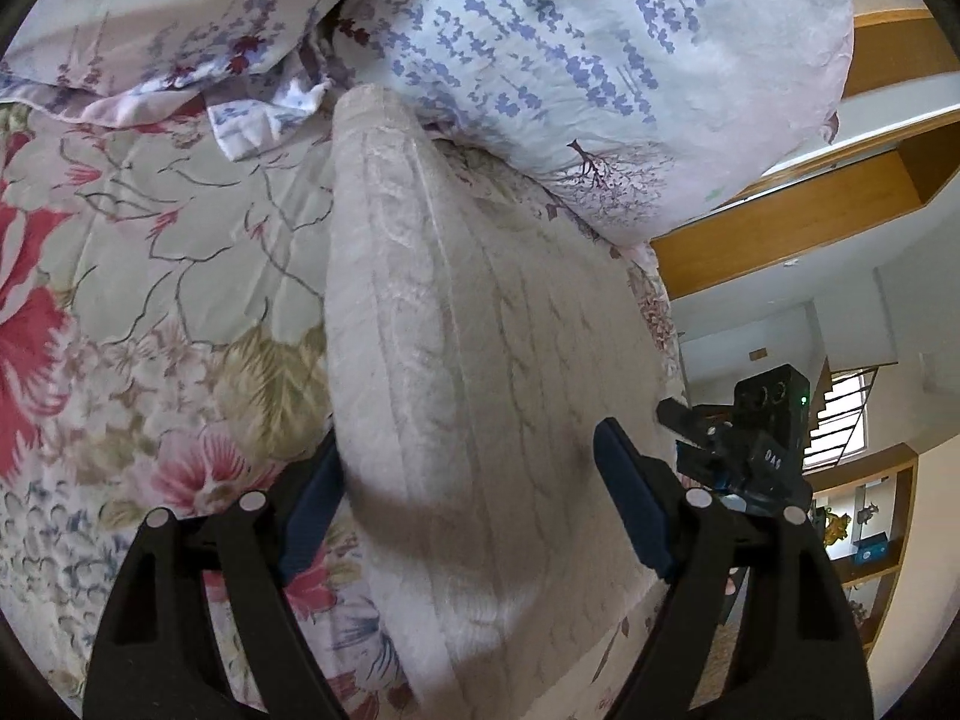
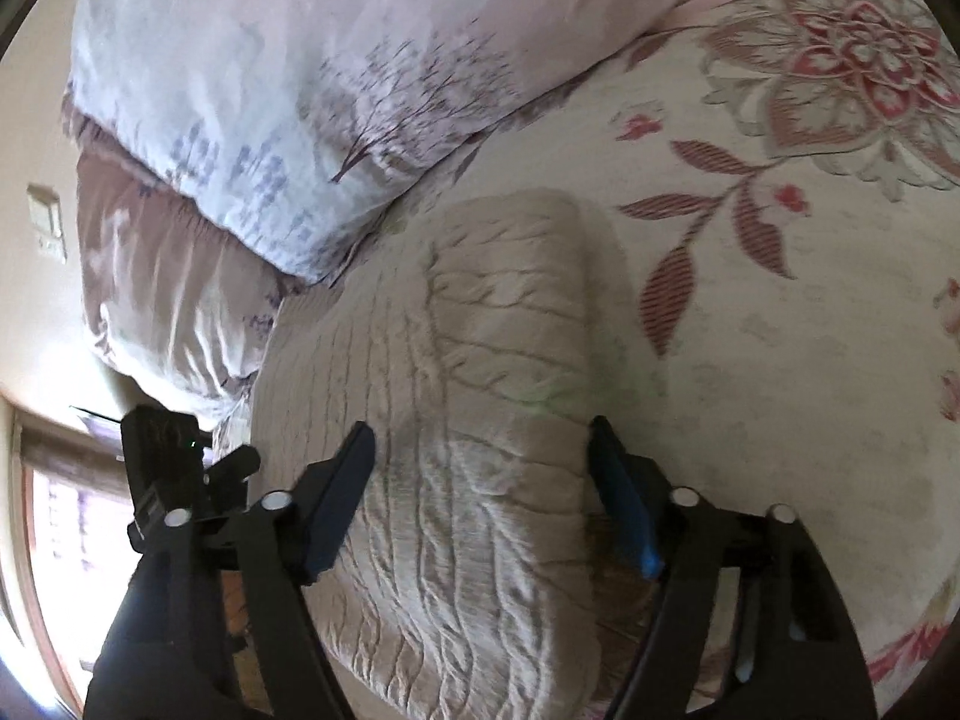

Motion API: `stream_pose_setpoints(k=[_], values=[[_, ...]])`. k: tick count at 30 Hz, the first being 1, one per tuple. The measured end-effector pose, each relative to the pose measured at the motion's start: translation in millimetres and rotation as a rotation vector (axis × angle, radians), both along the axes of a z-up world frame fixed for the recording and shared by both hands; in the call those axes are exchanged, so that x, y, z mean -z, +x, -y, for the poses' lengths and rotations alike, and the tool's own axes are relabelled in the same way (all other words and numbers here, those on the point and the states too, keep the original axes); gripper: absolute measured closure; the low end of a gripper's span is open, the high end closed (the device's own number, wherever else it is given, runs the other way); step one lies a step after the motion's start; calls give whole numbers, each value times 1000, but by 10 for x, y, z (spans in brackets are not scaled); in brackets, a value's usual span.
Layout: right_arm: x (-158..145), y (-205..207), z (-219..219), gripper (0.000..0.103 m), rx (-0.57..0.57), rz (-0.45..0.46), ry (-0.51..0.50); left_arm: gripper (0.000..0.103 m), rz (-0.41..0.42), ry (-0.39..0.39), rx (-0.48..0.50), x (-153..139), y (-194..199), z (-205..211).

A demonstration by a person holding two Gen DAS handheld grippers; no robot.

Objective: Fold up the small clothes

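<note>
In the left wrist view I see my left gripper (image 1: 465,498) with jaws apart, astride the cream knitted garment (image 1: 456,324) on the floral bedspread (image 1: 156,252). In the right wrist view my right gripper (image 2: 480,480) also stands apart over the garment, below the pillow (image 2: 270,90).

The knit garment (image 1: 456,360) lies on the bedspread (image 1: 150,228), just before the pillow (image 1: 570,60).

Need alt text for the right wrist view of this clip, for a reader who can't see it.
A cream cable-knit garment lies folded on a floral bedspread, between the open fingers of the right gripper, which do not press on it. A pale pillow with a lilac tree print lies behind it, and the left gripper shows at lower left.
</note>
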State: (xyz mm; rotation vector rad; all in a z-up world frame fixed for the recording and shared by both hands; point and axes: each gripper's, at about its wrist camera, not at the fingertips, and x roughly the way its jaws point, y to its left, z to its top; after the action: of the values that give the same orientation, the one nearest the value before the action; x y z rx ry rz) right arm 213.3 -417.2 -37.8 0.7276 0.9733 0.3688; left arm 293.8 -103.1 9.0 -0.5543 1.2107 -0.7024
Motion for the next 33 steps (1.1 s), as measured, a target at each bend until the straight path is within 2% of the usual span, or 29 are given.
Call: stream_pose_setpoints(k=[4, 5, 6, 8, 11, 13, 18, 23, 26, 28, 30, 31, 32, 33], values=[[39, 9, -28, 41, -19, 36, 25, 28, 4, -5, -5, 10, 14, 25], [73, 8, -22, 48, -19, 37, 46, 34, 5, -2, -10, 16, 13, 30], [99, -1, -11, 59, -18, 45, 67, 36, 4, -1, -12, 15, 3, 39], [135, -45, -19, 70, -13, 67, 114, 49, 8, 1, -16, 24, -9, 57], [37, -158, -62, 74, 5, 110, 102, 65, 36, -18, -16, -26, -57, 12], [-70, -231, -118, 75, 2, 145, 116, 67, 45, -39, -9, -86, -86, -22], [-390, -415, -457, 76, -29, 219, 100, 67, 85, -49, 25, -333, -280, -204], [-501, -432, -876, 76, -74, 265, 129, 67, 73, -44, -13, -496, -410, -786], [-501, -368, -1197, 76, -90, 310, 83, 64, 81, -11, -38, -519, -431, -1097], [-433, -280, -1363, 76, -95, 291, 33, 62, 65, 18, -74, -405, -359, -1346], [-211, -65, -1555, 73, -100, 187, -50, 60, 36, 69, -124, -245, -302, -1501], [-119, -4, -1575, 68, -85, 149, -85, 57, 10, 106, -157, -126, -271, -1577], [-65, 27, -1539, 65, -80, 139, -46, 56, -5, 82, -166, -48, -264, -1639], [-59, 35, -1490, 65, -80, 121, -10, 56, -18, 21, -174, 15, -273, -1709]])
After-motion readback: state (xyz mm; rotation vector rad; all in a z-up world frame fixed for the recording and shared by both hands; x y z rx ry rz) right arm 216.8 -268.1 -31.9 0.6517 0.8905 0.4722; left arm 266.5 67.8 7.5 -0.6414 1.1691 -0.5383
